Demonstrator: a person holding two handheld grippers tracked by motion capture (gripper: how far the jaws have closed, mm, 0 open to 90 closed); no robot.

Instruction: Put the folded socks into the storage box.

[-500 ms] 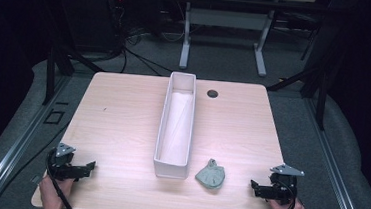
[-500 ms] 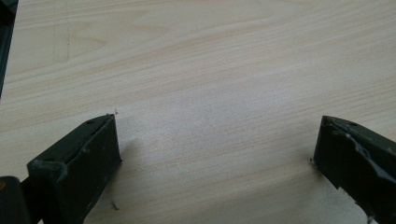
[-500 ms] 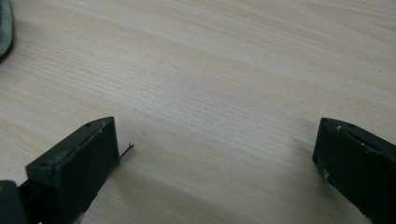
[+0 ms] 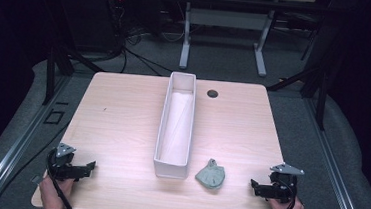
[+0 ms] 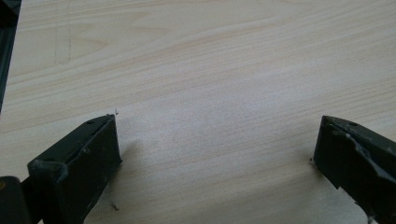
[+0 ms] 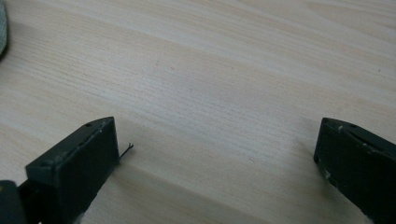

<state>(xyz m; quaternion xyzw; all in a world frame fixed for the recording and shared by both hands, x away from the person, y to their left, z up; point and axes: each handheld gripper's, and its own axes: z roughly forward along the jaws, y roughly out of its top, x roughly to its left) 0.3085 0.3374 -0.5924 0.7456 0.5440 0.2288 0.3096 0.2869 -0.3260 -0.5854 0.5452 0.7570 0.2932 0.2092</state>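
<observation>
The grey-green cloth pouch (image 4: pixel 211 175) lies crumpled in the lower centre of the high view, just right of the long white tray (image 4: pixel 172 166); no writing is readable on it. The right gripper (image 4: pixel 257 187), lower right, and left gripper (image 4: pixel 88 167), lower left, both rest on the table (image 4: pixel 122 114) with jaws wide and nothing between them.
</observation>
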